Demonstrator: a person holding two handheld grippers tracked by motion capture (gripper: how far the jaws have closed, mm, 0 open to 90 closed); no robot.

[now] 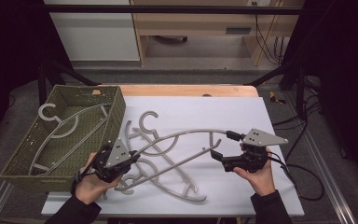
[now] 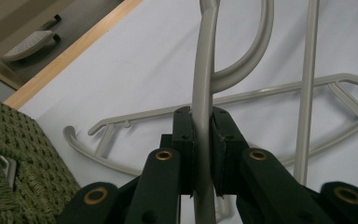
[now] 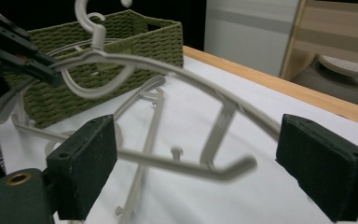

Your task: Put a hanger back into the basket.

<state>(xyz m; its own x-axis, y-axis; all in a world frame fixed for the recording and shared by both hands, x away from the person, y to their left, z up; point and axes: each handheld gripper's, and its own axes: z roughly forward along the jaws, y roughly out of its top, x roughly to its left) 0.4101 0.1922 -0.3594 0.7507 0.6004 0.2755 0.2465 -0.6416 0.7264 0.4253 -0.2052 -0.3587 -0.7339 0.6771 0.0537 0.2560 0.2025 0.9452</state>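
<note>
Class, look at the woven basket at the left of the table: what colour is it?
The basket is olive green, a woven weave; the high view shows it best.

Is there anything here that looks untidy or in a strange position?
Yes. One hanger hangs in the air, gripped at one end by the left gripper; its other end lies between the open fingers of the right gripper. More hangers lie crossed on the table.

A white-covered desk [image 1: 261, 116] seen from above. At left sits a green woven basket [image 1: 114, 109] holding grey hangers. The left hand-held gripper [image 1: 133, 157] clamps one end of a grey plastic hanger [image 1: 186, 135]; the right hand-held gripper [image 1: 220, 144] stands wide at its other end. More hangers [image 1: 168, 184] lie beneath.
</note>
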